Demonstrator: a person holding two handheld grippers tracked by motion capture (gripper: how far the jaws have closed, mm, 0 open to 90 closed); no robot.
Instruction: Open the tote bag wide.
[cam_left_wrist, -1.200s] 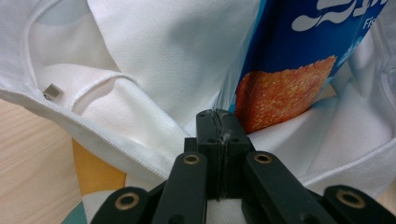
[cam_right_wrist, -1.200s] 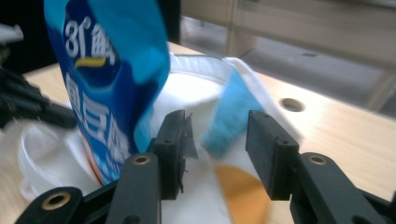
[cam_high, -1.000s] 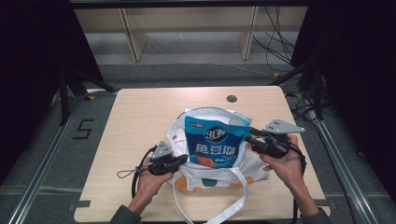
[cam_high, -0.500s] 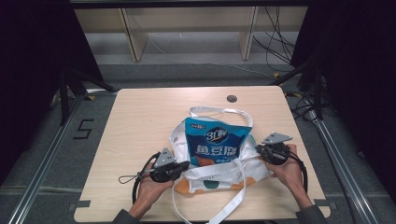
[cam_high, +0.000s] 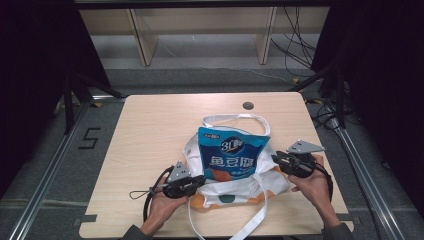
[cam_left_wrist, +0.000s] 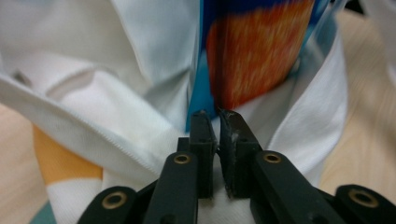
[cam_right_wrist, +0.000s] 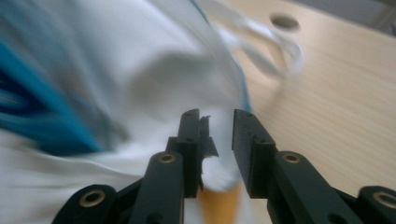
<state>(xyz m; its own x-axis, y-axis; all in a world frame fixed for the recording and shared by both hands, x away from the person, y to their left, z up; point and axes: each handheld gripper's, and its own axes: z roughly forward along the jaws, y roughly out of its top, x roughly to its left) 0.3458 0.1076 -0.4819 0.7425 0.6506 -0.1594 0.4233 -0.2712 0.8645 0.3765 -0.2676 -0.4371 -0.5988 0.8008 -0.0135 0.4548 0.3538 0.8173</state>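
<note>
**Desk:** What sits at the centre of the frame?

**Me:** A blue snack packet (cam_high: 232, 154), standing upright inside a white tote bag (cam_high: 235, 187) near the front middle of the wooden table (cam_high: 150, 130). Its top half rises clear of the bag's mouth; its lower part is sunk in the cloth. The bag has orange and teal patches low on its near side, one handle loop lying flat behind the packet and another strap trailing off toward the table's front edge.

**Desk:** And your claws?

**Me:** My left gripper (cam_high: 199, 183) is at the bag's left rim. In the left gripper view (cam_left_wrist: 215, 116) its jaws have just eased apart by a sliver, with a narrow slit between the tips and a fold of white cloth running up between them. I cannot tell whether the pads are pressing on it. The packet's orange panel stands just beyond the tips.

**Desk:** The right?

**Me:** My right gripper (cam_high: 278, 161) is at the bag's right rim, beside the packet. In the right gripper view (cam_right_wrist: 215, 116), blurred, its jaws have just been opening and stand apart with white cloth in the gap, unpinched.

**Desk:** Anything else on the table?

**Me:** A round cable hole (cam_high: 248, 105) near the far edge.
</note>
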